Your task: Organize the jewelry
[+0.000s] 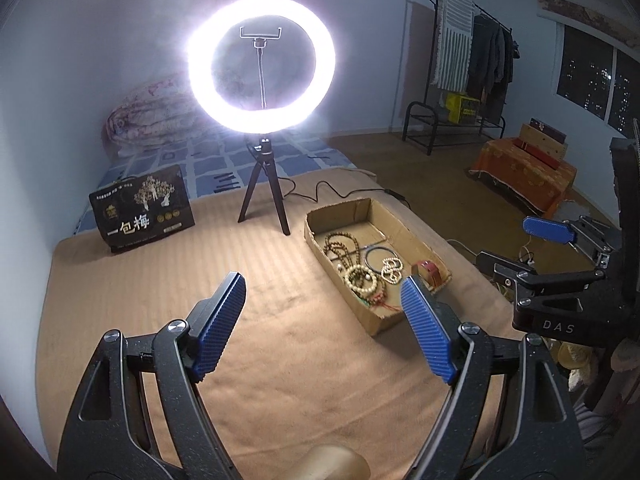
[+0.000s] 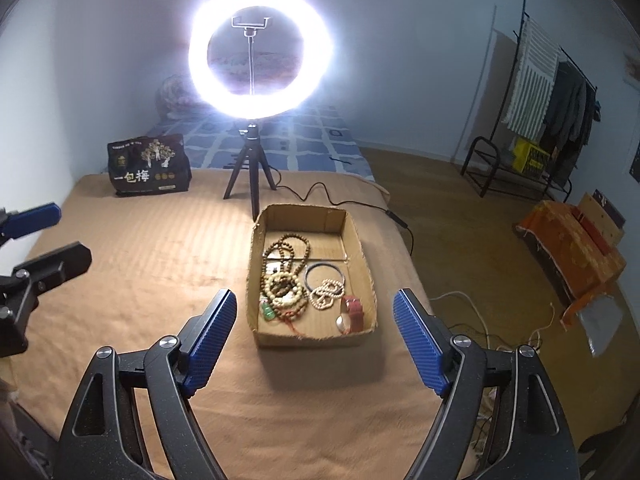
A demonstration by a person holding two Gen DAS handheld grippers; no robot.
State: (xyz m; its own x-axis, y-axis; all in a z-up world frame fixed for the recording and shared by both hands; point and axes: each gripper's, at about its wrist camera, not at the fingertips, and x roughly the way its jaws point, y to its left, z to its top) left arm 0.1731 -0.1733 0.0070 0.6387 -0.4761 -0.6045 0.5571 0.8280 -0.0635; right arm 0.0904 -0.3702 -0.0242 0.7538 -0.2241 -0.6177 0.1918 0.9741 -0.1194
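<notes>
A shallow cardboard box (image 2: pixel 356 240) sits on the tan bedspread and also shows in the left wrist view (image 1: pixel 404 224). It holds brown bead necklaces (image 2: pixel 286 250), a pale bead bracelet (image 2: pixel 285 294), a black bangle (image 2: pixel 324 274), white beads (image 2: pixel 329 293), a red-strap watch (image 2: pixel 353 312) and a green pendant (image 2: pixel 267 311). My right gripper (image 2: pixel 314 342) is open and empty, just before the box's near wall. My left gripper (image 1: pixel 324 320) is open and empty, left of the box over the bedspread.
A lit ring light on a small black tripod (image 2: pixel 250 172) stands behind the box, its cable (image 2: pixel 320 196) trailing right. A dark snack bag (image 2: pixel 149 166) stands at the back left. The bed edge and floor with cords (image 2: pixel 480 320) lie to the right.
</notes>
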